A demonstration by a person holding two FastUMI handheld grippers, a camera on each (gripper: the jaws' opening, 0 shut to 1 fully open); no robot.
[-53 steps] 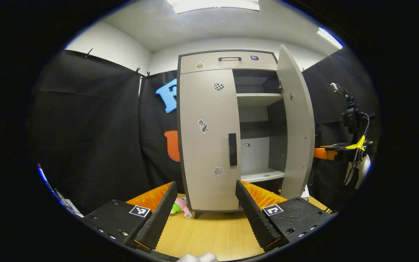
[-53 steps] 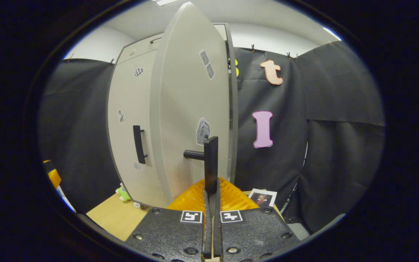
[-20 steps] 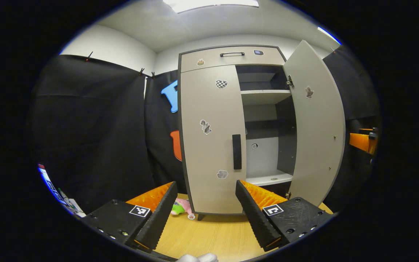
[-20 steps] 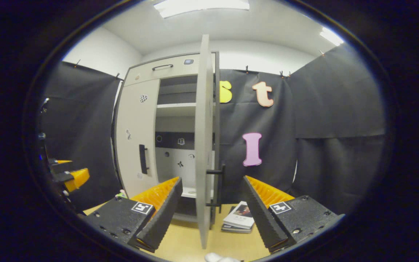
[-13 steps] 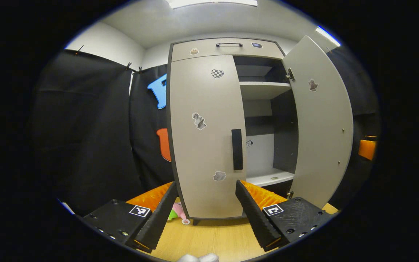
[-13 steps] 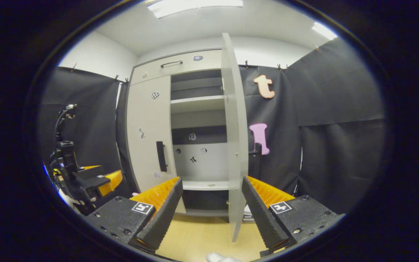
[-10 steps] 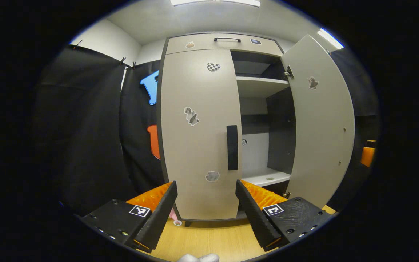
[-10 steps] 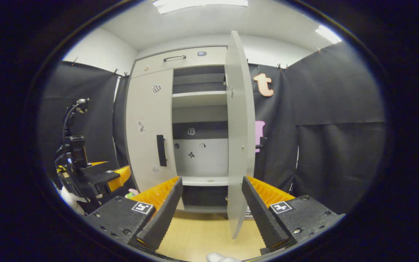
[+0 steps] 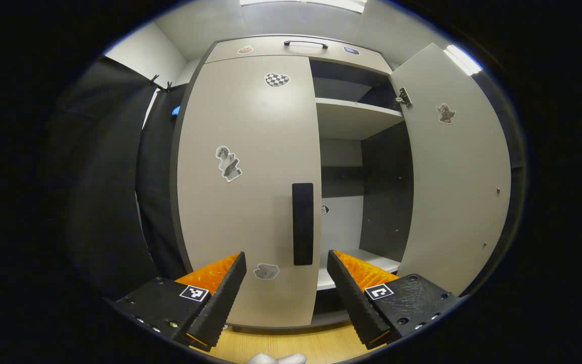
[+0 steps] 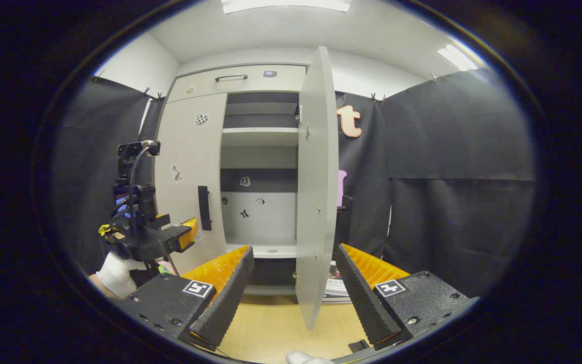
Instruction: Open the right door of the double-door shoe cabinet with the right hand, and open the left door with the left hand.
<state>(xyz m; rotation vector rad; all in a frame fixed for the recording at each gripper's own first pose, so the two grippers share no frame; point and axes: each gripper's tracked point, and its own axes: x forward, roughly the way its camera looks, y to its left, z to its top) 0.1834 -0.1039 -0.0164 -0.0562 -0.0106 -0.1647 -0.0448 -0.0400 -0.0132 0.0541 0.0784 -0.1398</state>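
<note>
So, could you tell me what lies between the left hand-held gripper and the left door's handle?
Nothing: in the left gripper view, the open left hand-held gripper faces the handle on the shut left door, with just open air between them.

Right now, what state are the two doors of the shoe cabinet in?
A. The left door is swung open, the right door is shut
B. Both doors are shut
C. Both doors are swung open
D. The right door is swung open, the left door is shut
D. In the left gripper view the right door stands swung out, baring the shelves, while the left door lies flat and closed, its handle ahead of the open left gripper.
</note>
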